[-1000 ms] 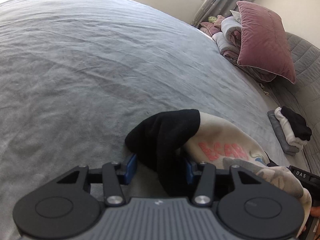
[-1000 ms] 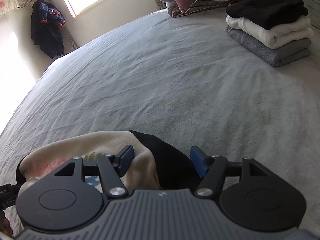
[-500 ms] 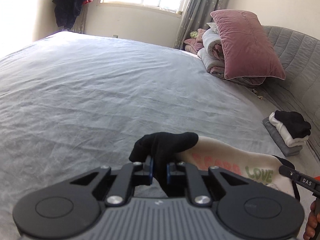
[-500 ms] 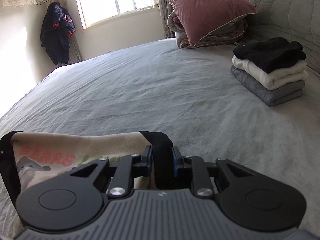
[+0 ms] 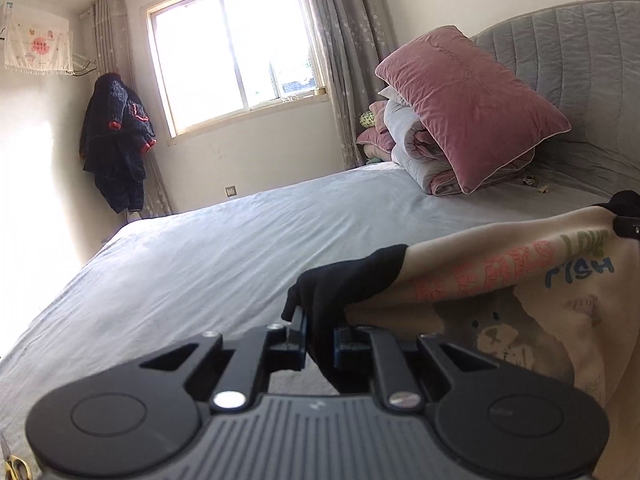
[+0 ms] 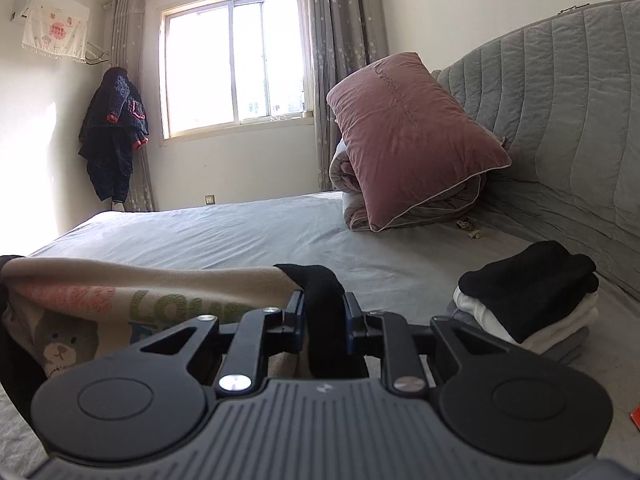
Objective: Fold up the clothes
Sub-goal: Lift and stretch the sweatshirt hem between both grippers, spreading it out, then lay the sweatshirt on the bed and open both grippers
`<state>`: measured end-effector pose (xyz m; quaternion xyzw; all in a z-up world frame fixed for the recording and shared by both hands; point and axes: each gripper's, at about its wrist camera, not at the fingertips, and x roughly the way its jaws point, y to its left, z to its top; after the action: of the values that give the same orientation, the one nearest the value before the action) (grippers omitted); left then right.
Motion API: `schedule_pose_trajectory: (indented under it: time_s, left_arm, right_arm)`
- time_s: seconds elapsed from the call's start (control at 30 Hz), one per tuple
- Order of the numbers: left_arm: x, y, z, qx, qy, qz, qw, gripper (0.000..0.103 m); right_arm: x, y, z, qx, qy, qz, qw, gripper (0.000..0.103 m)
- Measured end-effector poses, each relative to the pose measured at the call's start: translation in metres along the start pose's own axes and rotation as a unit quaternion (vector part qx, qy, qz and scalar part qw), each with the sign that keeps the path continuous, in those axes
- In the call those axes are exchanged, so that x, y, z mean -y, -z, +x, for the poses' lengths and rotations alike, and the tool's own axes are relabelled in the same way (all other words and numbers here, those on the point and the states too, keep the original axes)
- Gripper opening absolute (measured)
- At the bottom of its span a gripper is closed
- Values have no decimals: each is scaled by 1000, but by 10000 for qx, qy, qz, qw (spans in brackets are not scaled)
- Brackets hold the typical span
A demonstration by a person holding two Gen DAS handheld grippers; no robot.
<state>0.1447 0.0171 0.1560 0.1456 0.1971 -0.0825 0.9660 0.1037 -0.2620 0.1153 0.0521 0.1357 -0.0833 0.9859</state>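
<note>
A cream shirt (image 5: pixel 532 296) with black sleeves, a bear print and coloured lettering hangs stretched between my two grippers, lifted above the grey bed (image 5: pixel 224 248). My left gripper (image 5: pixel 319 332) is shut on the shirt's black sleeve (image 5: pixel 344 284) at one shoulder. In the right wrist view my right gripper (image 6: pixel 325 314) is shut on the other black sleeve (image 6: pixel 320 284), and the cream body (image 6: pixel 120 292) runs off to the left. The lower part of the shirt is hidden behind the gripper bodies.
A stack of folded clothes (image 6: pixel 528 296), black on white on grey, sits on the bed at the right. A pink pillow (image 6: pixel 408 136) leans on a rolled duvet (image 6: pixel 352 192) by the grey headboard (image 6: pixel 560 120). A dark coat (image 6: pixel 114 128) hangs beside the window.
Both grippers closed on the black sleeves and rose, lifting the shirt off the bed. Both views tilted up from the sheet to the window and wall.
</note>
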Motion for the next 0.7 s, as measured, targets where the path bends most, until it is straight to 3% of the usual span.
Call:
schedule_pose_trajectory:
  time_s: [0.27,0.7]
  left_arm:
    - [1,-2,74,-257,-238,174,9992,12]
    - [1,55,173,-930,-307,-344,9946,13]
  right_arm:
    - [-18,14,70,-126,271,-336,9990,21]
    - [-35,65,149,-635,356,-711,9948,21]
